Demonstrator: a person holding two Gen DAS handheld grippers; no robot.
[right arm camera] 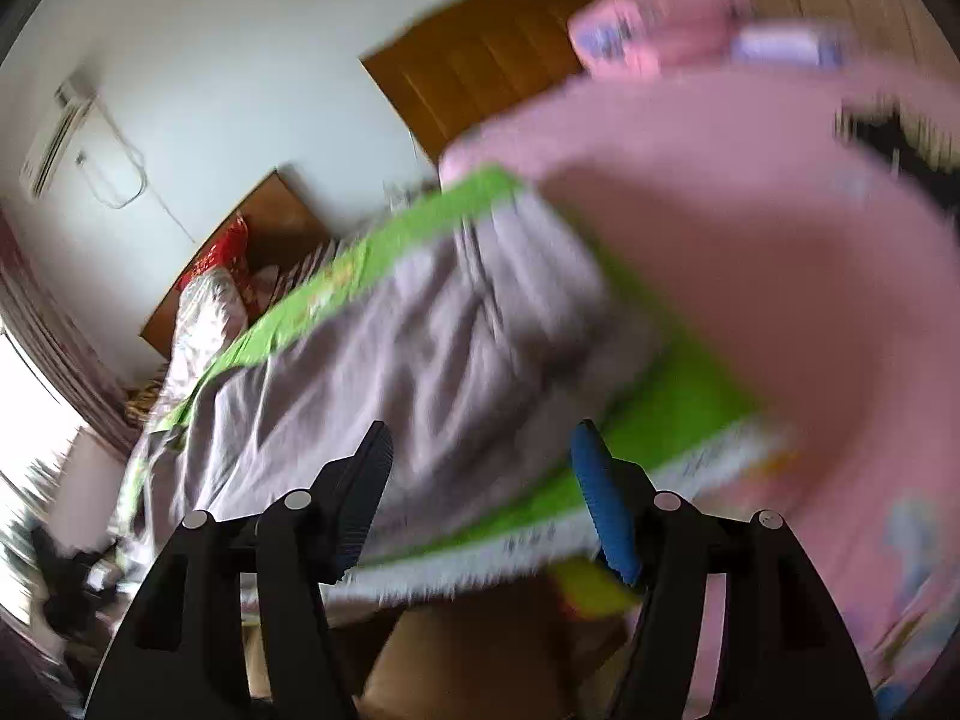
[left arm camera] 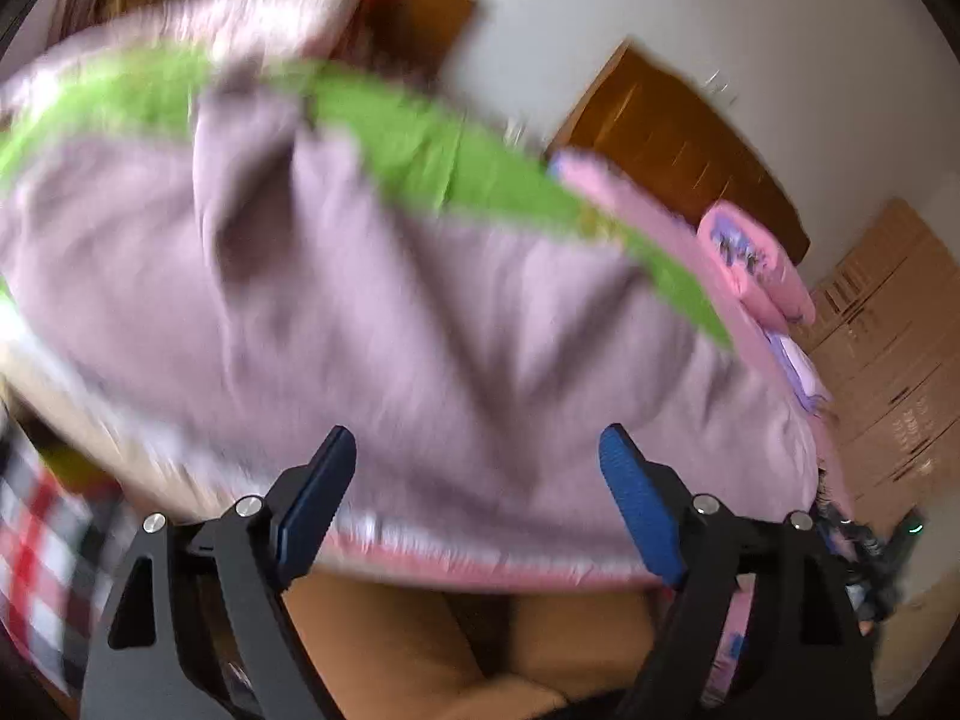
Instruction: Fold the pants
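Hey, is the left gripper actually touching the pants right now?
Cannot tell. In the left wrist view the left gripper is wide open before the pants, but motion blur hides any contact or gap.

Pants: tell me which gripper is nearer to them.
Left, narrowly. The left gripper hangs open with the pants spanning its whole gap; the right gripper has them off toward its left finger, green mat by the other.

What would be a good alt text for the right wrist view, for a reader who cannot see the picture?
The right gripper is open, its jaws apart and holding nothing, above greyish-mauve pants that lie on a green sheet on a bed with a pink cover. The picture is motion-blurred; behind are a white wall and a wooden door.
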